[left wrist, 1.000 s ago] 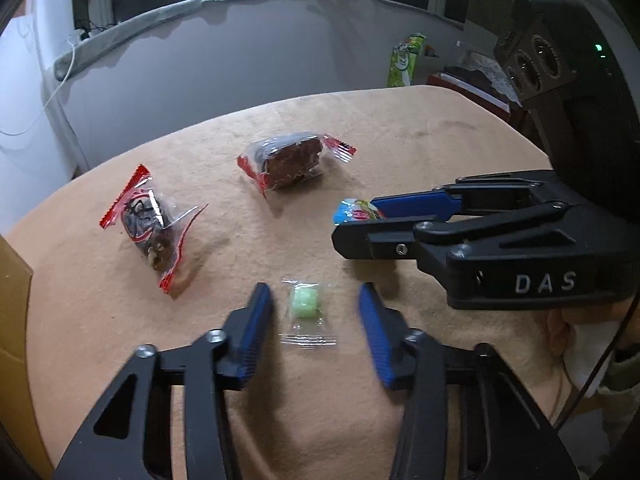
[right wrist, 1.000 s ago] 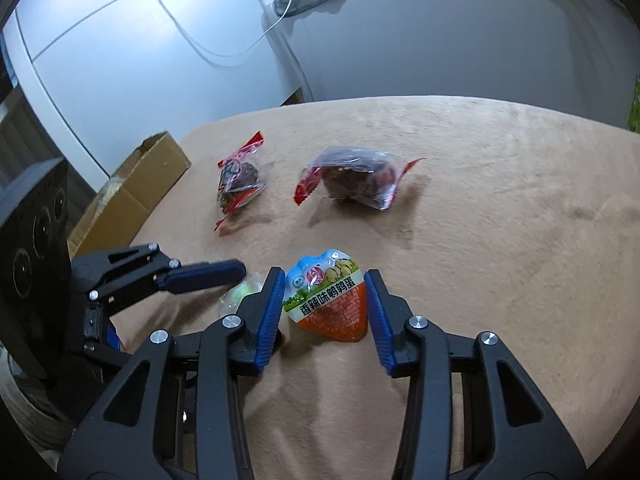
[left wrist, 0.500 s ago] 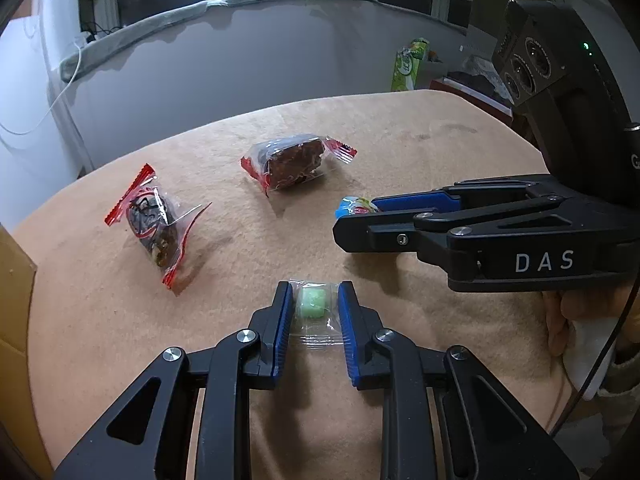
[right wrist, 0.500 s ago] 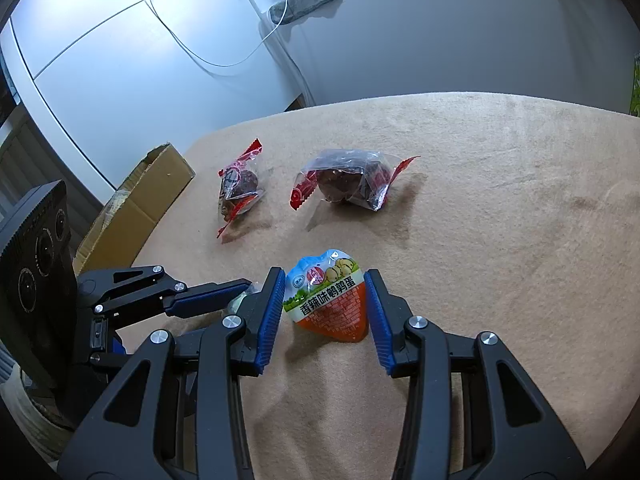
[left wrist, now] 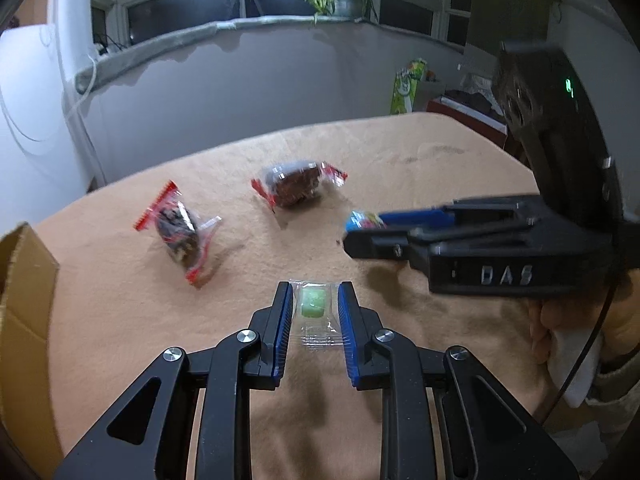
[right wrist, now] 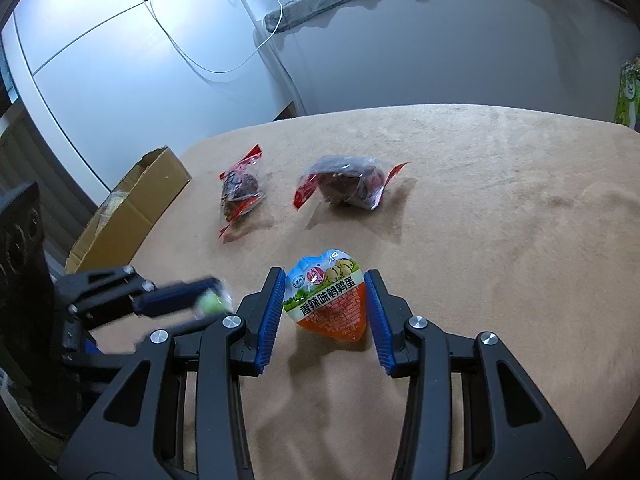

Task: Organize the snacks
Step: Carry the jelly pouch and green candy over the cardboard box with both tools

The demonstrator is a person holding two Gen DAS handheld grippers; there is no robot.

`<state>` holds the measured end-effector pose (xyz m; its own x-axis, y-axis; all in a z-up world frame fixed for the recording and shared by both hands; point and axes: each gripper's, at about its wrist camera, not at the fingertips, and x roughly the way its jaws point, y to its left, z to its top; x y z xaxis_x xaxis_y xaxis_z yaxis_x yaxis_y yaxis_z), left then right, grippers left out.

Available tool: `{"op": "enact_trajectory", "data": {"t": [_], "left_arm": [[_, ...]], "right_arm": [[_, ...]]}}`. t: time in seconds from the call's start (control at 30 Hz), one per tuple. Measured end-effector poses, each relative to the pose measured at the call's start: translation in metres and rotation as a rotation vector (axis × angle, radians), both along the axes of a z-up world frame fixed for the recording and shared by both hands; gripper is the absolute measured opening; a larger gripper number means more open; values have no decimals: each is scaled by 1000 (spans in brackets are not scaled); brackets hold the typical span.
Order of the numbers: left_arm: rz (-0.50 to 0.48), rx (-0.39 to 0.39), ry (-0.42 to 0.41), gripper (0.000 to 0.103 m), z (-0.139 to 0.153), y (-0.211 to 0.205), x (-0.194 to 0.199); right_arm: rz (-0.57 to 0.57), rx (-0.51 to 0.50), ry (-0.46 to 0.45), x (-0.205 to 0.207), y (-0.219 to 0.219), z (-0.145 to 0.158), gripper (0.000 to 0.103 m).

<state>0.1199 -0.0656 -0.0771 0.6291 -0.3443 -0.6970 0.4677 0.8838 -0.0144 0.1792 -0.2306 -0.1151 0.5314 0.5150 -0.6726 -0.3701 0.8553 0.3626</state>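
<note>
Two hand-held grippers: your left hand-held gripper clamps the green candy, your right hand-held gripper pinches the quail-egg pouch. Both snacks sit just above the tan surface.

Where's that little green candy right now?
The green candy is pinched between the left gripper fingers, lifted above the tan tablecloth, left of the right gripper holding the orange snack pack.

My left gripper clamps a green candy between its blue pads, lifted off the table. My right gripper pinches a snack pack by both sides, also raised. The two reach forward side by side, left beside right.
</note>
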Motion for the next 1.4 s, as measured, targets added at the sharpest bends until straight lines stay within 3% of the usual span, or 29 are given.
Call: {"op": "enact_trajectory", "data": {"t": [0.33, 0.67, 1.0, 1.4], "left_arm": [[64, -36, -164, 21, 61, 36, -54], [121, -83, -302, 21, 102, 90, -100], [236, -131, -322, 21, 95, 158, -115], [435, -168, -269, 21, 67, 258, -115]], "right_arm": [[-34, -28, -73, -43, 16, 36, 42], [-6, -82, -180, -73, 68, 92, 42], [98, -137, -238, -86, 147, 118, 42], [313, -166, -240, -77, 274, 109, 42]]}}
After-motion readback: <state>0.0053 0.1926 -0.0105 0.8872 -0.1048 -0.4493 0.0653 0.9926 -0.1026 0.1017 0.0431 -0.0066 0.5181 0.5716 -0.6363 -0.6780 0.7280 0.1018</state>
